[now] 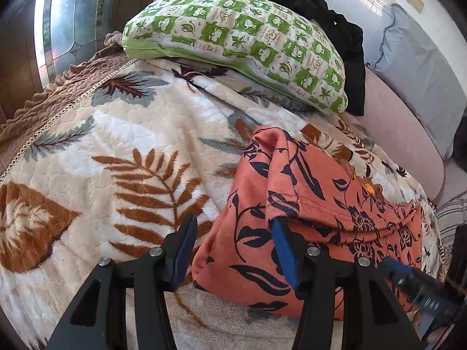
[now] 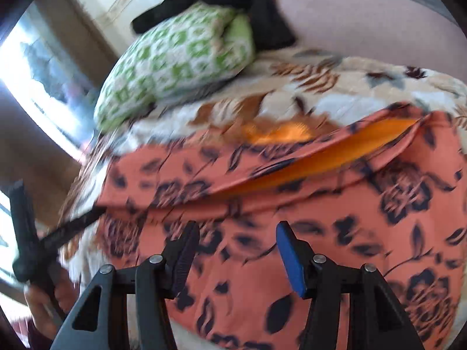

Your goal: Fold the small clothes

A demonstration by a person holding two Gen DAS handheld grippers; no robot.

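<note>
both the left gripper (image 1: 233, 250) and the right gripper (image 2: 236, 250) are held with jaws spread, grasping nothing, over an orange flowered garment (image 1: 309, 218) laid partly folded on a leaf-patterned blanket (image 1: 116, 145).

Daylight comes in from a window (image 1: 58, 23) at the upper left of the left wrist view and fills the room evenly, with soft shadows only under the green pillow (image 1: 233, 46). That view is sharp. The right wrist view is smeared by motion blur, worst across the orange garment (image 2: 292, 204) and blanket (image 2: 321, 87), and its window (image 2: 38, 67) is blown out white. Both views bow strongly and darken to black at the corners.
</note>
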